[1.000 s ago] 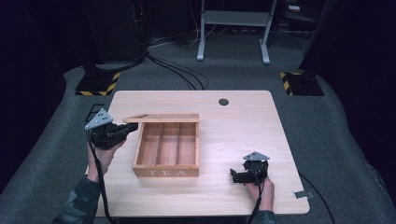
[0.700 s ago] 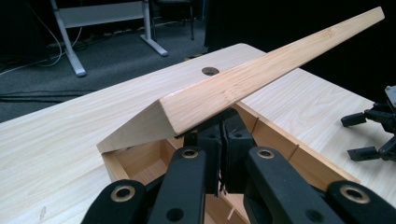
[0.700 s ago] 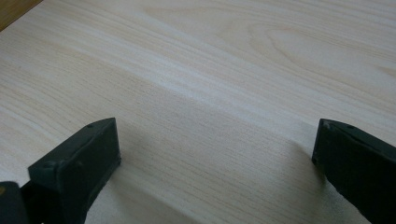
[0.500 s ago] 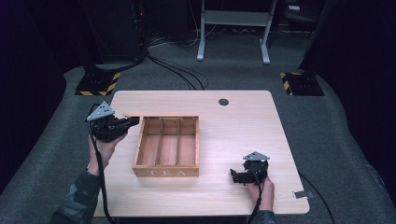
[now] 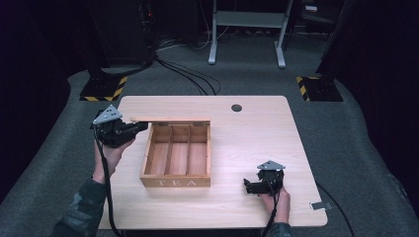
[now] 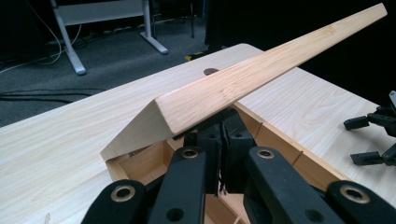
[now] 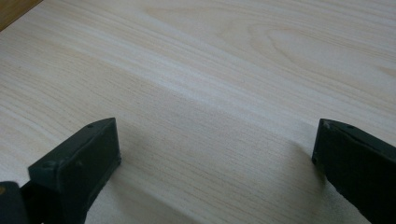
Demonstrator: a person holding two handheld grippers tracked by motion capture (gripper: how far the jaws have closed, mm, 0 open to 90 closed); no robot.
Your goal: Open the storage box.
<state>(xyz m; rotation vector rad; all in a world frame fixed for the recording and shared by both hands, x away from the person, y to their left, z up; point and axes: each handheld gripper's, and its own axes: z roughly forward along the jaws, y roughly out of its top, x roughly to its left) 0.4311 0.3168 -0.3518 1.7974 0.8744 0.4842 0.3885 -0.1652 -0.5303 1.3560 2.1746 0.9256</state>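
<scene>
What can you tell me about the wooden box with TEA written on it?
The tea box is light, plain wood with the word TEA on its front wall. Inside, two thin dividers split it into three long compartments, and all three look bare. Its lid is hinged along the far edge and stands swung up, open. The box sits flat on the wooden table, a little left of the middle. The left gripper, jaws shut, sits under the lid's left end and seems to prop it up.
</scene>
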